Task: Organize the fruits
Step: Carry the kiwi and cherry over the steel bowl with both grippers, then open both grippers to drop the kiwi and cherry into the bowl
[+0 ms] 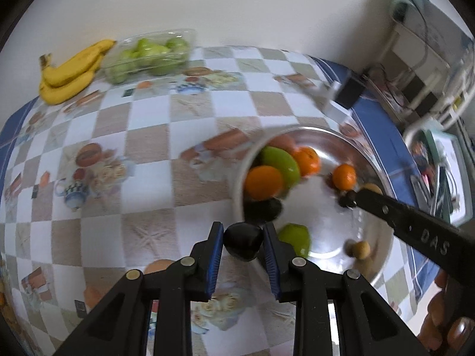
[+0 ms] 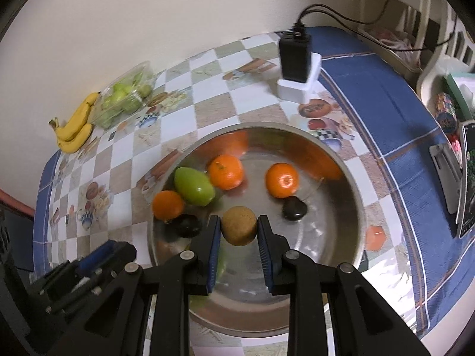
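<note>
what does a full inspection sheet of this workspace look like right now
surface: table under a checkered printed cloth with a blue border.
job's things: steel bowl holds three oranges, the nearest at, a green mango, and dark fruits, one at; bananas and a clear box of green fruit lie by the wall.
clutter: black adapter on a white block; phone on a stand.
grippers: left tool shut on a dark fruit; right tool shut on a brown round fruit.
cables: black cable runs from the adapter.
surroundings: plain wall; chair and shelf items at the right, blurred.
</note>
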`<state>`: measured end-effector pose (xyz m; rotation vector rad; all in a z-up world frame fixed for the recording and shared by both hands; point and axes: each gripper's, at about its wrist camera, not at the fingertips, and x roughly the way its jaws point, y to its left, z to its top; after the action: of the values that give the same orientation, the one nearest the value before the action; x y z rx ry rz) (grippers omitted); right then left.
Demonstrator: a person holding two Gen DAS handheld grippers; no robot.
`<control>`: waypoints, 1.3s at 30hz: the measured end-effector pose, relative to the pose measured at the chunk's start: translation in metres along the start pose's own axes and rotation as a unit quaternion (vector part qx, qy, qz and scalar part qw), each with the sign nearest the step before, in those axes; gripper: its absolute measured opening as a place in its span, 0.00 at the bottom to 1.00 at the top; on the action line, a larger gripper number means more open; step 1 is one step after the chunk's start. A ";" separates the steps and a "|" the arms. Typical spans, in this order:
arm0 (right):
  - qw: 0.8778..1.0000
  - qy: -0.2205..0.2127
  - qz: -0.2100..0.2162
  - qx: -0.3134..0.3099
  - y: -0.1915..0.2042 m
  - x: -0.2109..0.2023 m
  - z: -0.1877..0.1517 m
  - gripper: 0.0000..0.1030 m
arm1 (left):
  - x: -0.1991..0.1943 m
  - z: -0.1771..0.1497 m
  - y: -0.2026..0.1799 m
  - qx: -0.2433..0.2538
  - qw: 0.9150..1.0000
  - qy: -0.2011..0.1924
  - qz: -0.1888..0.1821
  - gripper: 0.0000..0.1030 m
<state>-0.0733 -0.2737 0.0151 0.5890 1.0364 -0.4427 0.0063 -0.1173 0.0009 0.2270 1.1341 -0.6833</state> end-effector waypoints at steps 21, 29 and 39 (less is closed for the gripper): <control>0.997 0.073 -0.018 -0.009 -0.002 0.046 -0.008 0.26 | 0.023 -0.006 -0.028 0.053 0.998 0.022 0.008 0.29; 0.997 0.070 -0.018 -0.006 -0.002 0.044 -0.009 0.29 | 0.028 -0.007 -0.026 0.046 0.998 0.031 0.006 0.30; 0.999 0.052 -0.016 -0.002 -0.003 0.036 -0.007 0.32 | 0.024 -0.006 -0.023 0.035 0.999 0.029 0.001 0.38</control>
<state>-0.0635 -0.2736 -0.0204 0.5969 1.1473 -0.4423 -0.0058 -0.1414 -0.0191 0.3086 1.1658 -0.7201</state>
